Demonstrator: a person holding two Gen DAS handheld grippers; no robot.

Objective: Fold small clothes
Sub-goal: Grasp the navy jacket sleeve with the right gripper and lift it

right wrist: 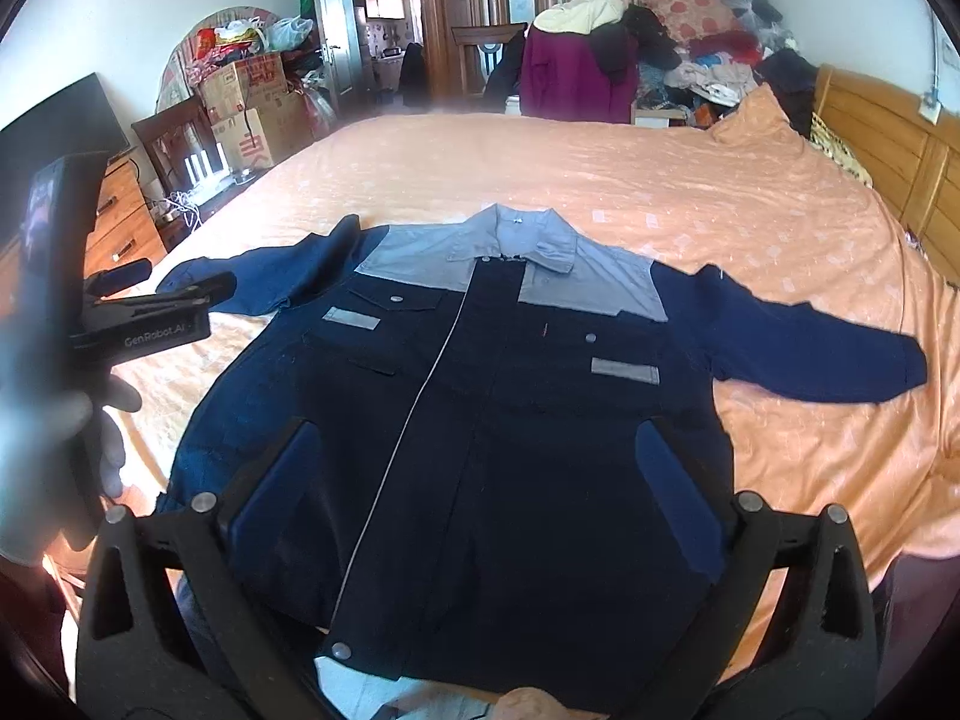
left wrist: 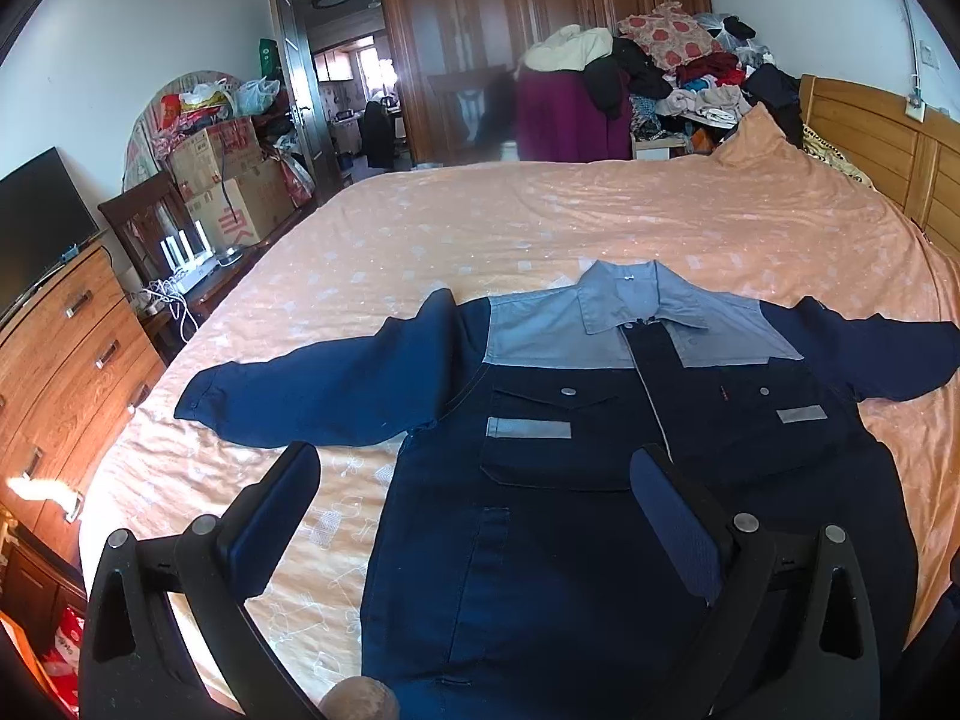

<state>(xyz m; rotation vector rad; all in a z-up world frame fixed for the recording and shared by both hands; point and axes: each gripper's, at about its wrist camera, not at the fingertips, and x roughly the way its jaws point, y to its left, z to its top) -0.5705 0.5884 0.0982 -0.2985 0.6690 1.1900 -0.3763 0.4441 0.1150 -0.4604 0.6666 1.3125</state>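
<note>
My left gripper (left wrist: 474,480) is spread wide and holds nothing; its left finger hangs over the bare orange bedsheet (left wrist: 540,222), its right finger over the jacket's chest. My right gripper (right wrist: 474,462) is likewise released, fingers far apart, both poised above the dark front of the jacket (right wrist: 480,396) without clamping any cloth. Whether the pads brush the fabric I cannot tell.

The jacket lies face up and flat on the bed, collar away from me, hem nearest me, both sleeves stretched out to the sides. It is navy with a grey yoke and collar, two chest pockets with grey strips, and its front closed.

In the right wrist view my gloved left hand (right wrist: 111,420) grips the other tool's handle at the left edge.

Beyond the bed's left side stand a wooden dresser (left wrist: 66,360) and cardboard boxes (left wrist: 234,180) stacked with plastic bags heaped on top. At the far right corner a large pile of clothes (left wrist: 690,72) sits by the wooden headboard (left wrist: 870,138).
</note>
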